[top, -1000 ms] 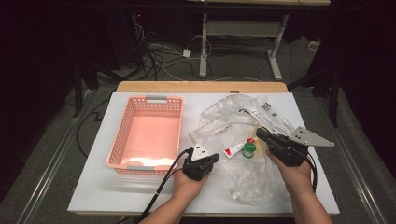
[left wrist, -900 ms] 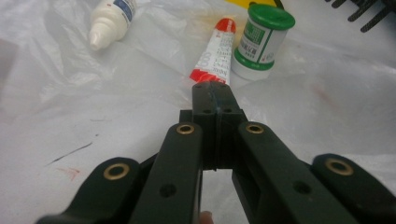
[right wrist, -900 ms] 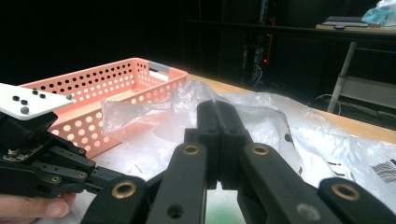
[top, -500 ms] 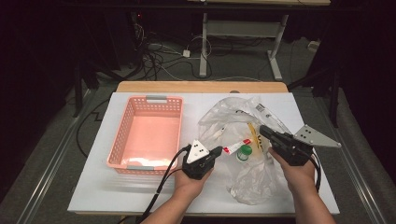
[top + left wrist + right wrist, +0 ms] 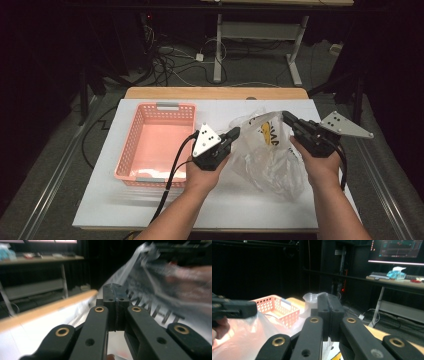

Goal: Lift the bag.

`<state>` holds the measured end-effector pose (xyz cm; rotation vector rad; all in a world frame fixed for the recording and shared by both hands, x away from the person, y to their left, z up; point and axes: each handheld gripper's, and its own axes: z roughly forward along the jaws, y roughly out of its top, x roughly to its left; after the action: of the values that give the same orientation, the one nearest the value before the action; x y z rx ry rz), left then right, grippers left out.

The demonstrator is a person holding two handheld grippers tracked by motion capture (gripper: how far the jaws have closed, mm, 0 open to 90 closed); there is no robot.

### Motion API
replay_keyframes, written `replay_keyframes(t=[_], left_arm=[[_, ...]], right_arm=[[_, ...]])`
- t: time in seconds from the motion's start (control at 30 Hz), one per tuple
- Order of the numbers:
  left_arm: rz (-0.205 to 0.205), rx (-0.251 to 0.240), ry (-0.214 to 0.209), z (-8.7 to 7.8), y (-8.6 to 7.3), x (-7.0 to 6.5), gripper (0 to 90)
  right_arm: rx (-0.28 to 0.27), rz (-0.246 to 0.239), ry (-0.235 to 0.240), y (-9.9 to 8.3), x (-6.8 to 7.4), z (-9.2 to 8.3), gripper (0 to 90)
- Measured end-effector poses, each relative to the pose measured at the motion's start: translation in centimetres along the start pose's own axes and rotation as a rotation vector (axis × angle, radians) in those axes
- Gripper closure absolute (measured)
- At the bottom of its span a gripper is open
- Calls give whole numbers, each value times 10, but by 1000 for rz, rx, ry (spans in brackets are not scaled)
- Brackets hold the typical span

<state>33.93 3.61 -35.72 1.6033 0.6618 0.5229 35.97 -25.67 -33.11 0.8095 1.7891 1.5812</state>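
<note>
One bag higher (two grippers)

A pink basket is taking up the table's left side, while the near strip is lying open for passing.

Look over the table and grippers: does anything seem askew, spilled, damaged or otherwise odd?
Nothing looks spilled or broken. The clear plastic bag hangs crumpled between the left gripper and right gripper, each shut on one side of its top edge, which fits a lift. The pink basket sits squarely on the white table.
</note>
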Motion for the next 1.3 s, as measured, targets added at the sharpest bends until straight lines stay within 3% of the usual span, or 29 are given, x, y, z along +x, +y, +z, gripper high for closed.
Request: replay_keyframes(t=[0.47,0.7,1.0,1.1,1.23,1.3], left_arm=[[90,-118,25,18,93,-1,887],[128,-161,48,25,123,-2,887],[118,-209,52,31,136,4,887],[127,-194,60,37,128,4,886],[85,-171,64,42,113,12,886],[87,-152,72,44,109,15,886]], right_arm=[[-60,6,-62,47,-18,16,900],[-96,9,-89,68,-29,19,900],[-183,7,-130,89,-39,11,900],[-176,13,-135,84,-42,10,900],[-141,25,-137,71,-44,15,900],[-127,24,-134,66,-44,17,900]])
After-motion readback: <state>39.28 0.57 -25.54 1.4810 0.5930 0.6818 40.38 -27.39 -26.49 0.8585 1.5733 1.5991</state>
